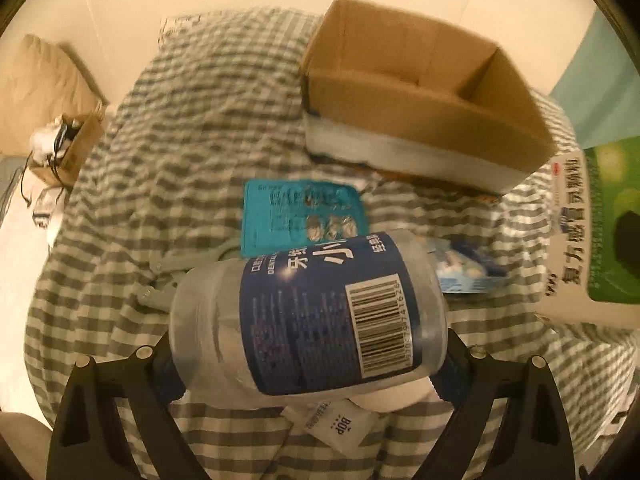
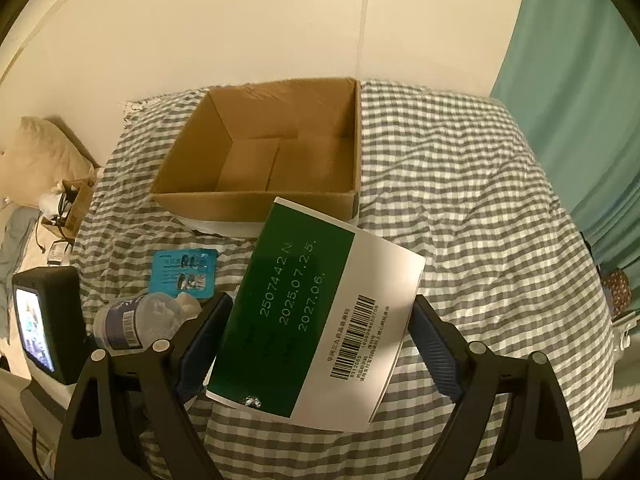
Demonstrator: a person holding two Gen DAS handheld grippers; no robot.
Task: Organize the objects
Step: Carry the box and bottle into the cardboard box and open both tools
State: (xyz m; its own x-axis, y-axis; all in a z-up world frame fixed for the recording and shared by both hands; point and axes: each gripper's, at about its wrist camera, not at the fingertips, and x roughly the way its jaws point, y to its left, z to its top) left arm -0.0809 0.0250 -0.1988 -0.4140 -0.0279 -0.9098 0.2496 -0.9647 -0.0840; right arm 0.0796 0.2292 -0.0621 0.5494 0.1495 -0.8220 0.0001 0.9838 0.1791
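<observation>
A: Item one, left gripper point(image 1: 308, 354)?
B: Clamped on a clear bottle point(image 1: 308, 316) with a dark blue label, held above the checked bedcover point(image 1: 180, 152). The bottle lies on its side, long axis across the view, tilted so its right end sits higher and farther from the camera. Barcode faces the lens. Fingers point(image 1: 168, 360) press it from both sides, pointing forward over the bed.

A: Item two, right gripper point(image 2: 316, 344)?
B: Closed on a green-and-white medicine box point(image 2: 316, 312), blue pads point(image 2: 434, 354) against its two edges. Flat printed face toward the camera, long axis leaning up and to the right, top end toward the cardboard box point(image 2: 256, 204). Date print and barcode run along that axis.

A: Surroundings?
B: The cardboard box stands open on the bedcover, ahead of both grippers. A teal blister pack point(image 1: 300, 216) lies flat between bottle and box. A small white sachet point(image 1: 332, 428) lies below the bottle. A teal curtain point(image 2: 580, 100) hangs at right.
</observation>
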